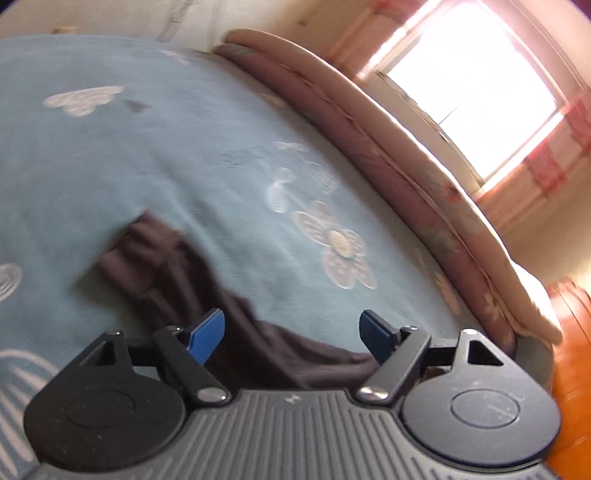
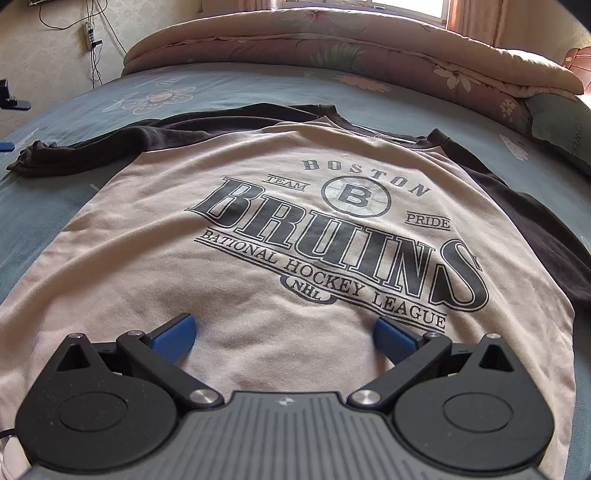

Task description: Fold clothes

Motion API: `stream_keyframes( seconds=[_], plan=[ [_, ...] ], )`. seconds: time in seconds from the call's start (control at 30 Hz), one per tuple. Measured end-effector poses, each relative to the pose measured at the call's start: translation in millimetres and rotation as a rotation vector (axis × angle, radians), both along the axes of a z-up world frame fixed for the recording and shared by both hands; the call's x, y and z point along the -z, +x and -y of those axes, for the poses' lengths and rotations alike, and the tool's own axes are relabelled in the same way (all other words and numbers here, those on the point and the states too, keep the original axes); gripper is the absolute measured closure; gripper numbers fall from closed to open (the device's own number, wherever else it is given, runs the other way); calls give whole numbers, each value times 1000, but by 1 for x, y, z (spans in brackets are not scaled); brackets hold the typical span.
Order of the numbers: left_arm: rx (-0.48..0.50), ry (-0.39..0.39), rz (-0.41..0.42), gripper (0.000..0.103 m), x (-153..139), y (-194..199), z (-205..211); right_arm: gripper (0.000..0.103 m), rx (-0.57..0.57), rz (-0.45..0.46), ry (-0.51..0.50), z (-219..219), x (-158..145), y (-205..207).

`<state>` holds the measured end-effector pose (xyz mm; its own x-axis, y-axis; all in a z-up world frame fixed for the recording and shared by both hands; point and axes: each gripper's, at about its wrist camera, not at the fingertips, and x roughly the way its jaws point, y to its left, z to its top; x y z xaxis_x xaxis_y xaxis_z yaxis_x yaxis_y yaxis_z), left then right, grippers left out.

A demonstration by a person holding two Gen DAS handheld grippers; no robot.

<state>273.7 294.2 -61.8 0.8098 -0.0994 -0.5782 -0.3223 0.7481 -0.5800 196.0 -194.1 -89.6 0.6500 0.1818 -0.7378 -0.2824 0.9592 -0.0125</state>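
A cream T-shirt [image 2: 258,258] with dark sleeves and a "Boston Bruins" print lies flat, front up, on the blue flowered bed sheet [image 2: 258,88]. Its left sleeve [image 2: 92,147] stretches out to the left; the right sleeve [image 2: 535,229] lies along the right side. My right gripper [image 2: 282,338] hovers open over the shirt's lower hem area, nothing between its blue pads. In the blurred left wrist view, the same dark sleeve [image 1: 177,273] runs from the sheet toward my left gripper [image 1: 293,334], which is open above the sleeve's near part without pressing on it.
A folded pink floral quilt [image 2: 332,48] lies along the bed's far side, also seen as the quilt [image 1: 388,155] under a bright window [image 1: 472,92]. A pillow [image 2: 561,122] sits at the right. Cables and a power strip [image 2: 89,35] hang on the wall. Orange wooden furniture [image 1: 572,332] stands beside the bed.
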Motion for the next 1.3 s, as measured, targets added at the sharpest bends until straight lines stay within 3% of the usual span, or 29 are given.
stream_keyframes(
  seconds=[0.17, 0.27, 0.37, 0.53, 0.7, 0.77, 0.97, 1.03, 1.1, 1.3],
  plan=[
    [132, -29, -45, 23, 7, 29, 40, 0, -3, 1, 0, 1, 0, 0],
    [289, -69, -74, 23, 16, 28, 88, 0, -3, 4, 1, 1, 0, -1],
    [471, -27, -59, 23, 11, 31, 147, 0, -3, 6, 1, 1, 0, -1],
    [615, -63, -20, 23, 9, 82, 208, 0, -2, 9, 0, 1, 0, -1],
    [612, -105, -159, 23, 51, 150, 239, 0, -1, 9, 0, 1, 0, -1],
    [590, -101, -160, 21, 61, 167, 244, 0, -3, 10, 1, 1, 0, -1],
    [517, -111, -130, 19, 62, 215, 249, 0, -11, 13, 6, 3, 0, -2],
    [490, -54, -134, 20, 57, 221, 252, 0, -15, 14, 7, 3, 0, -3],
    [475, -52, -151, 20, 51, 219, 255, 0, -14, 15, 5, 3, 0, -3],
    [577, -50, -99, 18, 28, 212, 283, 0, -5, 21, 7, 3, 0, -6]
  ],
)
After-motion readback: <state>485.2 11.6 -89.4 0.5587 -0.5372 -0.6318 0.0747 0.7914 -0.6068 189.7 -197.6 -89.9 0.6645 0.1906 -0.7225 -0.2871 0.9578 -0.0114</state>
